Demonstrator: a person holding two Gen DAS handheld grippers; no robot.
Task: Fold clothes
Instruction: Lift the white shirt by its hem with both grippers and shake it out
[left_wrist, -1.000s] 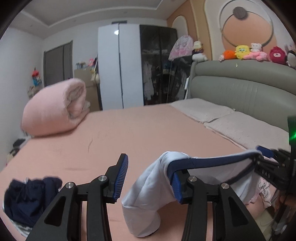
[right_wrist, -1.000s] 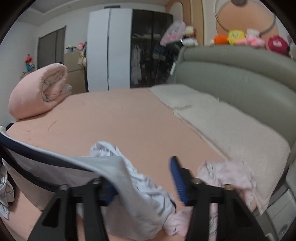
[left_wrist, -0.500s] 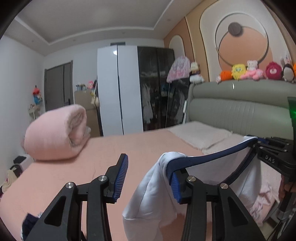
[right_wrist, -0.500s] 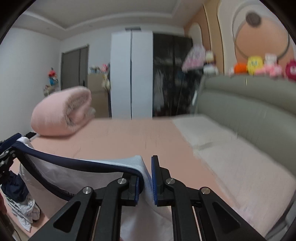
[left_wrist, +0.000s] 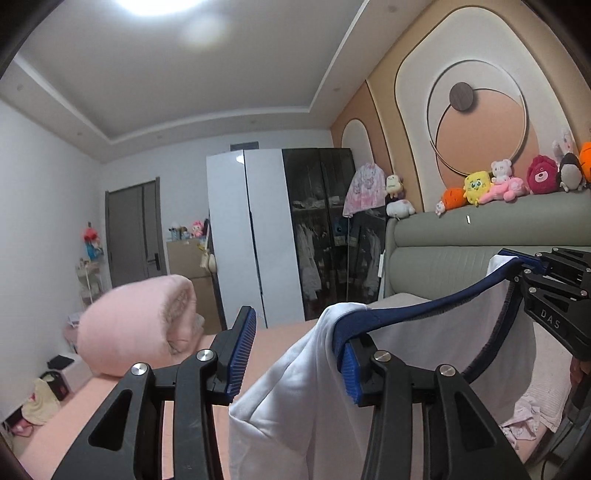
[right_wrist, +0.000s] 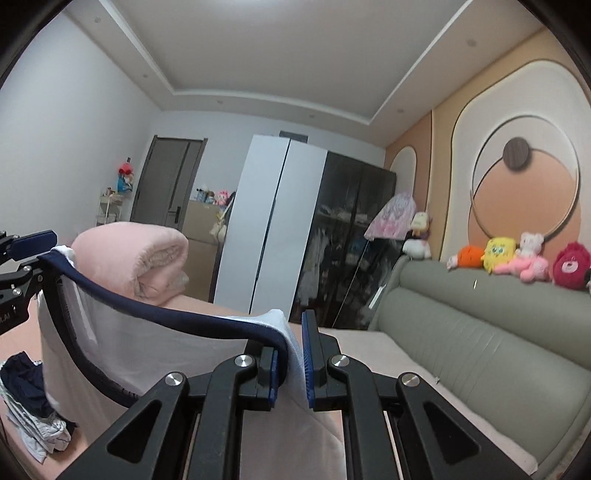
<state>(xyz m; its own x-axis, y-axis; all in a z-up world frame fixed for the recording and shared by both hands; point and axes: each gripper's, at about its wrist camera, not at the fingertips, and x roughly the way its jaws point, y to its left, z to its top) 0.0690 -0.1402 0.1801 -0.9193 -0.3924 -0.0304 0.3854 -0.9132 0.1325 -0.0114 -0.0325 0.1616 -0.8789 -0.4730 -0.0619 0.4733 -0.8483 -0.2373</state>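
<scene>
A white garment with a navy band (left_wrist: 436, 339) hangs in the air between my two grippers, above the pink bed (left_wrist: 280, 339). My left gripper (left_wrist: 293, 354) is open; the cloth drapes over its right finger (left_wrist: 349, 373) and nothing is between the fingers. My right gripper (right_wrist: 290, 356) is shut on the other end of the garment (right_wrist: 147, 343); it also shows at the right edge of the left wrist view (left_wrist: 554, 291). The left gripper shows at the left edge of the right wrist view (right_wrist: 18, 266).
A rolled pink duvet (left_wrist: 136, 328) lies at the far left of the bed. A pile of dark and white clothes (right_wrist: 26, 406) lies at the near left. A pink garment (left_wrist: 524, 421) lies at the right. A grey headboard (right_wrist: 480, 332) carries plush toys. Wardrobes (right_wrist: 295, 229) stand behind.
Both grippers have risen and tilted upward, lifting the garment off the bed. The right gripper has closed on its end. The left gripper has stayed open.
</scene>
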